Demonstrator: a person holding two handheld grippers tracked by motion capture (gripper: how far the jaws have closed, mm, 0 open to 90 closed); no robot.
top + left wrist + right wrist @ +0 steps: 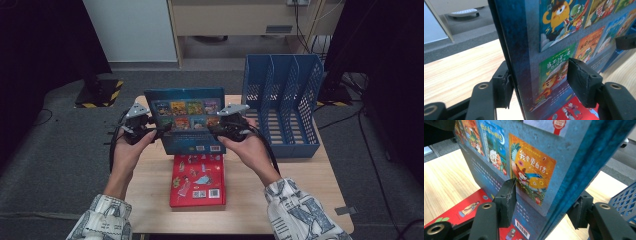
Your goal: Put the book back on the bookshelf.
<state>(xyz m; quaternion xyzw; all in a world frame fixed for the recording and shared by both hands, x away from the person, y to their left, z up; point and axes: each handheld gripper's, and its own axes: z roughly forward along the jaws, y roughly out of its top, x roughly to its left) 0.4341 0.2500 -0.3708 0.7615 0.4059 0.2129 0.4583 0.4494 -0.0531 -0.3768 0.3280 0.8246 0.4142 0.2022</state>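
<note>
The person's patterned sleeves (295, 210) come in at the near edge of the table (300, 175), and each hand carries a gripper up to a blue book (186, 120) that stands upright at mid-table with its back cover of small pictures facing the person. The left gripper (150, 131) sits at the book's left edge: in the left gripper view one pad lies against the spine side while the other stands a little off the cover, so its jaws straddle the book without clamping it. The right gripper (216, 129) takes the right edge, where both pads look pressed on the book, one on the cover and one behind. A red book (198, 181) lies flat on the table just in front of the blue one. A blue file rack (282, 105) stands to the right.
</note>
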